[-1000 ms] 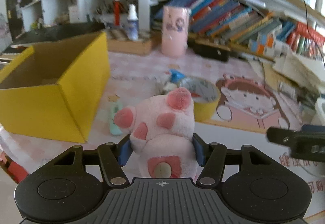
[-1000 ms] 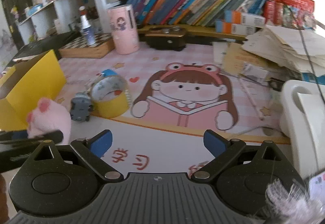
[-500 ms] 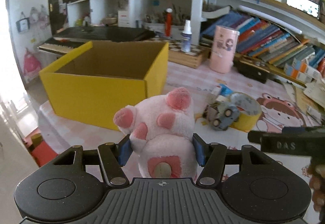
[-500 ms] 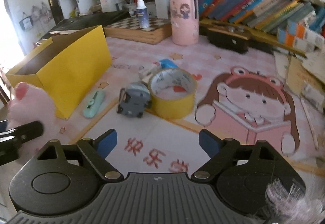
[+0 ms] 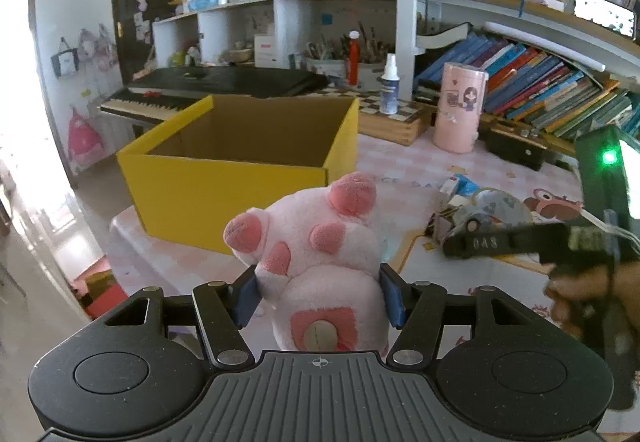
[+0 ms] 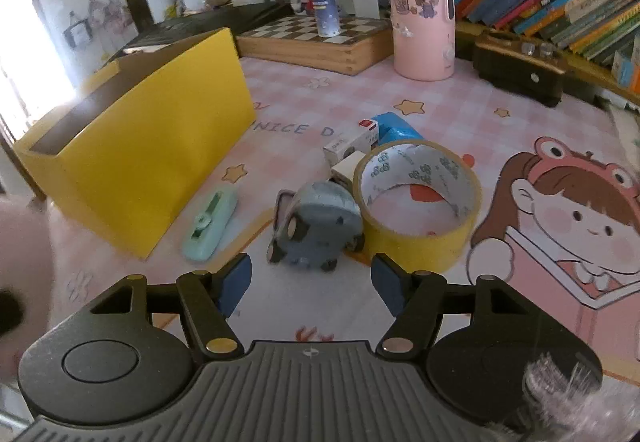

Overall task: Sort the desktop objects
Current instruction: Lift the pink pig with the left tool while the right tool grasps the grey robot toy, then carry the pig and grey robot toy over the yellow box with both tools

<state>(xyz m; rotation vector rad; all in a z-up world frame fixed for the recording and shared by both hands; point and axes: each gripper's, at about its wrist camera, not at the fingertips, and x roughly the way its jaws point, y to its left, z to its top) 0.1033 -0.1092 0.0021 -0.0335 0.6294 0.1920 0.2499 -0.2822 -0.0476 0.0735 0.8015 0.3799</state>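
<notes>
My left gripper (image 5: 319,292) is shut on a pink plush paw toy (image 5: 320,254), held in the air in front of the open yellow box (image 5: 224,189). My right gripper (image 6: 311,284) hangs just short of a small grey-blue toy car (image 6: 316,228) on the mat; its jaws are closing with nothing between them. A yellow tape roll (image 6: 416,201) touches the car on its right. A mint green cutter (image 6: 210,224) lies between the car and the yellow box (image 6: 132,161). Small white and blue boxes (image 6: 360,143) sit behind the roll.
A pink cylinder (image 6: 424,17), a wooden chessboard box (image 6: 316,41) with a spray bottle (image 6: 326,1) and a black case (image 6: 520,69) stand at the back. Book shelves (image 5: 540,81) run behind. A keyboard (image 5: 208,85) lies beyond the box. A hand (image 5: 592,294) holds the right gripper.
My left gripper swung left with the plush toy until the yellow box stood ahead of it. My right gripper moved left and down toward the toy car, and its jaws narrowed.
</notes>
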